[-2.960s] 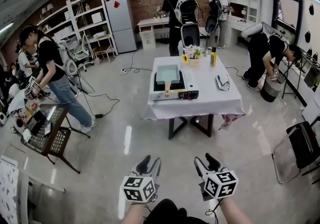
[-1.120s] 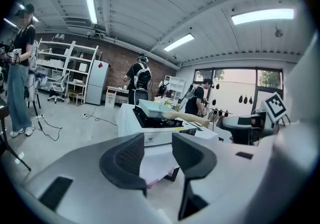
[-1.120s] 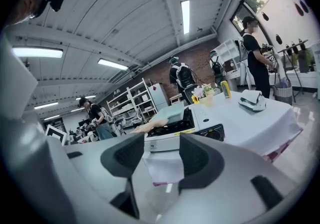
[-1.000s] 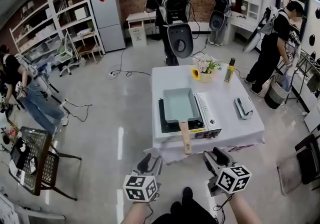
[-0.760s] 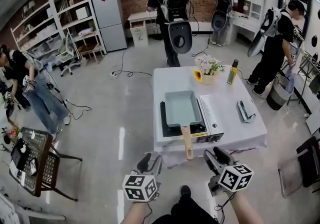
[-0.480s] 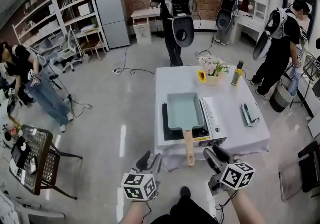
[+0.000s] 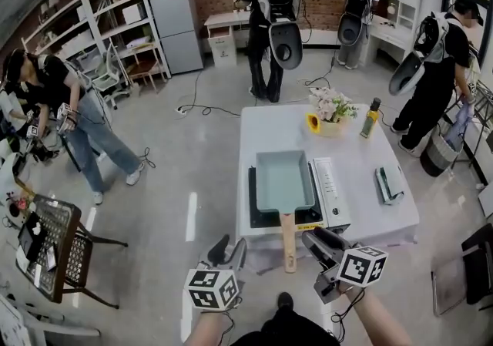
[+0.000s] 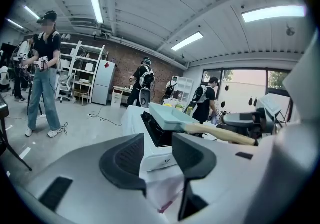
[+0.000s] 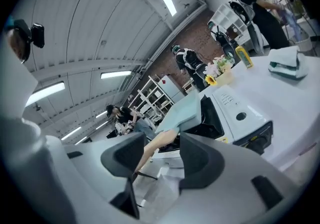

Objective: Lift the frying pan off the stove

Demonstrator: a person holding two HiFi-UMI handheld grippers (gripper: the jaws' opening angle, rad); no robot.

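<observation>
Left gripper [image 7: 229, 249]: held low at the near edge, short of the table. Jaws spread, nothing between the pads; its own view [image 8: 157, 153] shows only the stove front and the tablecloth beyond the gap.

Right gripper [image 7: 320, 238]: just beside the end of the pan handle [image 7: 288, 241], to its right, and apart from it. Jaws spread, pads pressing on nothing. In its own view [image 9: 162, 155] the handle [image 9: 155, 145] lines up within the gap but lies beyond the tips (no contact seen).

Frying pan [image 7: 283, 180]: rectangular, pale blue-green, with low straight walls and an empty, clean interior. It sits flat on the black burner side of the stove [image 7: 333, 195]. The handle is straight, light wood, and points toward the person, overhanging the front edge of the table [image 7: 269, 125]. From the left gripper view the pan [image 8: 167, 115] sits level.

Stove: white casing, with the control strip to the right of the pan.

Far end of the table: a pot of flowers [image 7: 330, 107] and a dark-capped bottle [image 7: 372, 118], both upright and well apart from the stove.
</observation>
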